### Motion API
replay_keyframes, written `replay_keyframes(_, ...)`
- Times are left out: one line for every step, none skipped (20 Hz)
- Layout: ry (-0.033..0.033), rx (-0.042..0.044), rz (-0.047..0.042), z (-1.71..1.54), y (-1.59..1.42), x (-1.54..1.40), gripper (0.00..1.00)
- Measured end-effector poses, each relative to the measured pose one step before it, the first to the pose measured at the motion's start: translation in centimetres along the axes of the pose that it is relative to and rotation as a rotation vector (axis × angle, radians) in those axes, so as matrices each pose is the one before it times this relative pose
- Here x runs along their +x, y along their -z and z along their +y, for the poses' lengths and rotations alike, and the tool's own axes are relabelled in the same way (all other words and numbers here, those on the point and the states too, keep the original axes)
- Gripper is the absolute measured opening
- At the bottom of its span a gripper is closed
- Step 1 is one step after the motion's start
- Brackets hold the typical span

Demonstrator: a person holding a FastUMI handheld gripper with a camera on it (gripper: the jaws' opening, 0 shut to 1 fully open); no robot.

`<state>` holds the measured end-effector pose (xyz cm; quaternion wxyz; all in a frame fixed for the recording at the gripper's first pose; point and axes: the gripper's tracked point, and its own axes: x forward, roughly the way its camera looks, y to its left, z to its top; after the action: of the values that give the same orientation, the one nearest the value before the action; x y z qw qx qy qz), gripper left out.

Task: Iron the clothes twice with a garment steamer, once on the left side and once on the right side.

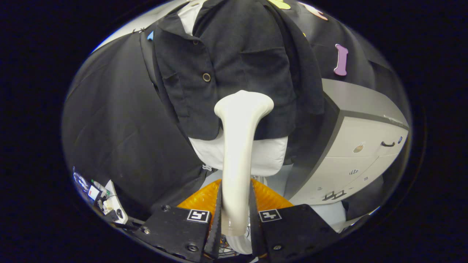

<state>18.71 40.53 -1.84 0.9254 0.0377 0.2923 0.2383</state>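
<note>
Tongs (236,215) clamping steamer (239,146), cabinet (362,146) beside.

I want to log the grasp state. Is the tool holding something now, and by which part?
Yes. The tool holds the garment steamer by the lower end of its handle, both fingers pressing its sides; its head reaches the black jacket.

Gripper (236,215) fingers clamped on cream garment steamer (239,146), its head against black jacket (226,65).

- The hand-held gripper (236,215) points forward and somewhat upward.
- Its two fingers (218,212) stand close together, both pressing on the garment steamer's (239,146) handle between them.
</note>
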Motion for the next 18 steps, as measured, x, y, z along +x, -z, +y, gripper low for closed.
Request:
replay_keyframes(0.00088, 0.002, 0.00629, 0.012, 0.439, 0.211, 0.36)
replay_keyframes(0.00043, 0.00103, 0.00295, -0.023, 0.151, 0.019, 0.36)
replay_keyframes(0.00062, 0.00129, 0.00038, -0.041, -0.022, -0.065, 0.36)
replay_keyframes(0.00102, 0.00239, -0.00189, -0.038, -0.143, -0.172, 0.36)
replay_keyframes(0.0, 0.00355, -0.00519, -0.035, -0.192, -0.19, 0.36)
replay_keyframes(-0.00125, 0.00094, -0.0086, 0.033, -0.424, -0.35, 0.36)
replay_keyframes(-0.00034, -0.00103, -0.00852, 0.046, -0.359, -0.379, 0.36)
replay_keyframes(-0.00175, -0.00021, -0.01102, 0.155, -0.558, -0.483, 0.36)
replay_keyframes(-0.00389, -0.0023, -0.01085, 0.271, -0.593, -0.463, 0.36)
replay_keyframes(-0.00499, -0.00194, -0.01154, 0.346, -0.672, -0.55, 0.36)
replay_keyframes(-0.00899, -0.0017, -0.01447, 0.479, -0.721, -0.569, 0.36)
replay_keyframes(-0.00944, -0.00216, -0.01522, 0.546, -0.842, -0.58, 0.36)
replay_keyframes(-0.00857, -0.00561, -0.01582, 0.541, -0.789, -0.594, 0.36)
replay_keyframes(-0.00723, -0.00735, -0.01585, 0.506, -0.852, -0.564, 0.36)
replay_keyframes(-0.00971, -0.0067, -0.01585, 0.729, -0.863, -0.619, 0.36)
replay_keyframes(-0.0125, -0.00774, -0.01781, 0.835, -0.93, -0.538, 0.36)
replay_keyframes(-0.01283, -0.00783, -0.01849, 0.813, -0.873, -0.466, 0.36)
replay_keyframes(-0.01115, -0.01035, -0.01829, 0.843, -1.003, -0.443, 0.36)
